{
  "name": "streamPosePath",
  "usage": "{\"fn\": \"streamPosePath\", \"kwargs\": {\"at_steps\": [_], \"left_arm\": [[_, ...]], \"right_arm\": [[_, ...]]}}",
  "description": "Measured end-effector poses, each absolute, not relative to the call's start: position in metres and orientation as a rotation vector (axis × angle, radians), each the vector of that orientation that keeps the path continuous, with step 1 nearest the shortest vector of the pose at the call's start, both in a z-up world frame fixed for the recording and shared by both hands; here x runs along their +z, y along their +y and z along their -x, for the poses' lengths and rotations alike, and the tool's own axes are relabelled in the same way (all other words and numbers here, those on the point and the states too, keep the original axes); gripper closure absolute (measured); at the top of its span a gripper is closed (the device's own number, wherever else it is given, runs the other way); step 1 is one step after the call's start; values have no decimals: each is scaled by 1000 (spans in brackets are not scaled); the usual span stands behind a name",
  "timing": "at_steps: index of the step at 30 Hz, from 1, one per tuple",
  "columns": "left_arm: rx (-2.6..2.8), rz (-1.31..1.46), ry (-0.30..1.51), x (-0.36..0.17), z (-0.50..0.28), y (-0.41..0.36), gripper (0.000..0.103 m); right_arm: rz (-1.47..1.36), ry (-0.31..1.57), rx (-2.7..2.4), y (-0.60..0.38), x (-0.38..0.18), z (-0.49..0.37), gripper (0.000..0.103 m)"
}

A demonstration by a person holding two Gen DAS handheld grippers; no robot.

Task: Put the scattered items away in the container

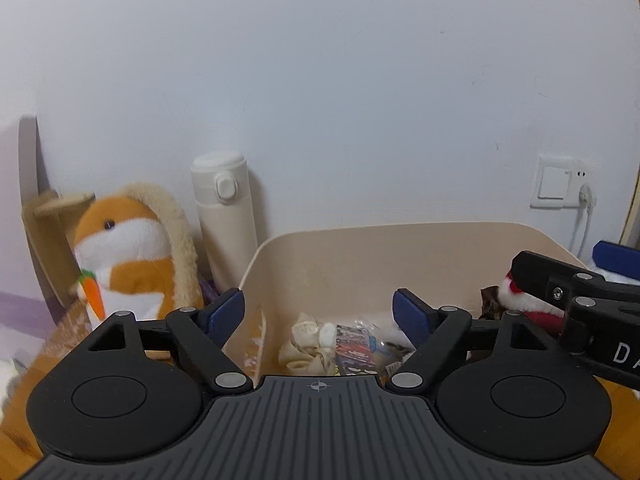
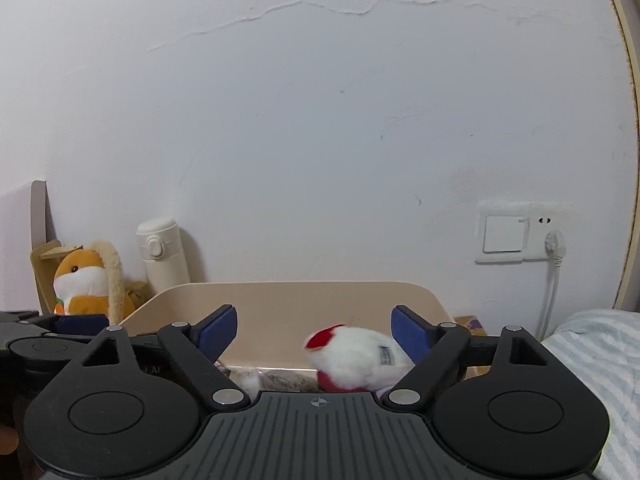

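Right wrist | fingers (image 2: 410, 340) wide | white plush (image 2: 356, 354) between, seemingly untouched | left fingers (image 1: 228, 314) wide

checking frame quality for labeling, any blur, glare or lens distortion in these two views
Left wrist view: the orange plush toy is smeared by motion blur, the white bottle fairly crisp; fisheye bends the beige container rim. Right wrist view: the white-and-red plush is blurred, and the wall socket looks soft; lighting is flat, without glare.
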State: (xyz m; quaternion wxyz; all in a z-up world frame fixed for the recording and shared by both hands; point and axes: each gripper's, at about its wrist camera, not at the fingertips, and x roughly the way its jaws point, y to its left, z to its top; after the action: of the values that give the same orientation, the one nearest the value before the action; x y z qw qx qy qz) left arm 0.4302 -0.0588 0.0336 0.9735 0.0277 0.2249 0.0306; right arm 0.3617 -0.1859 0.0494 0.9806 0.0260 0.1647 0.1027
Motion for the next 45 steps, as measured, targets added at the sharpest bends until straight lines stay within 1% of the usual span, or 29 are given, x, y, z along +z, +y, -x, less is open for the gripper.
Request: {"fn": "streamPosePath", "kwargs": {"at_steps": [10,15,22,27,45], "left_arm": [[68,-97,415,45,-409,-62,19],[66,-92,404,51,-392,-61,19],[62,-90,386,61,-361,-62,19],[59,-90,376,65,-334,-64,19],[30,-110,328,71,-235,-68,17]], "right_arm": [[-42,309,196,-187,58,-340,15],[-29,298,187,-186,65,-324,8],[-23,277,179,-184,75,-294,5],[-18,263,173,-184,81,-270,1],[-69,276,177,-191,82,-174,1]]}}
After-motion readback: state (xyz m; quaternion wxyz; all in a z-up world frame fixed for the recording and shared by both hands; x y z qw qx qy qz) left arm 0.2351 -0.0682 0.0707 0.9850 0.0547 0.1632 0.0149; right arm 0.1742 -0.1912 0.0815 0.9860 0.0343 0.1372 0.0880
